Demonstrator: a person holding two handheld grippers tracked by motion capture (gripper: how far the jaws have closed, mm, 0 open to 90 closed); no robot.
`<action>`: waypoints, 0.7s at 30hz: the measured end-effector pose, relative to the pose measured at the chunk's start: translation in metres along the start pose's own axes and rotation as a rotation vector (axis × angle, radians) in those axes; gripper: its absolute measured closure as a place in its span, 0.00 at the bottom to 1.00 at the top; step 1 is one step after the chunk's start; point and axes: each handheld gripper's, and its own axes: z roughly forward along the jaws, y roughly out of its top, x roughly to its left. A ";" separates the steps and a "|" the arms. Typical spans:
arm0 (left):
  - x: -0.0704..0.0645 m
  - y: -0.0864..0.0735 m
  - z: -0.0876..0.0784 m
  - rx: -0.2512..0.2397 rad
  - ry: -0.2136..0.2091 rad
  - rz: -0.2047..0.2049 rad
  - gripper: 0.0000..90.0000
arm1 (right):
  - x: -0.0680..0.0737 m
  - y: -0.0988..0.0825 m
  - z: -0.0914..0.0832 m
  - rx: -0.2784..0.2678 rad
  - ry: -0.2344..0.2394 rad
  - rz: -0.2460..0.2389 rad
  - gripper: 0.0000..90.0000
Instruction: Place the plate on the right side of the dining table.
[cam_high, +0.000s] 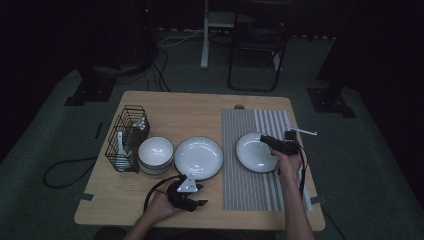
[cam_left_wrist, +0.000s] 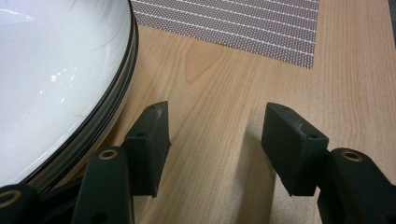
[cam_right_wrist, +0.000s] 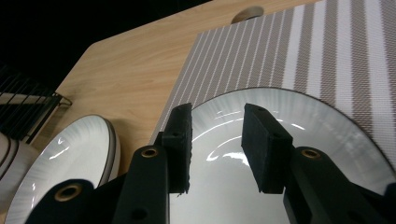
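From above, the right gripper hovers over a white plate on the striped placemat; the left gripper stands released above bare table beside the plate stack; the right gripper's view shows it unclenched, gripping nothing.

Glossy white glazed plate on woven striped placemat, matt wooden table

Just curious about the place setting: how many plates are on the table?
2, maybe more: one plate lies on the striped mat, one on bare wood beside the bowls. Its doubled rim hints at another stacked beneath.
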 end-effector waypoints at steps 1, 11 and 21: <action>0.000 0.000 0.000 0.000 0.001 -0.001 0.47 | 0.000 0.000 0.001 0.004 0.008 0.002 0.70; 0.000 0.000 0.000 0.001 -0.002 0.003 0.46 | 0.005 -0.001 0.003 0.001 0.046 0.001 0.68; 0.000 0.000 0.000 0.002 -0.004 0.004 0.45 | 0.020 0.006 0.008 0.017 0.081 -0.058 0.68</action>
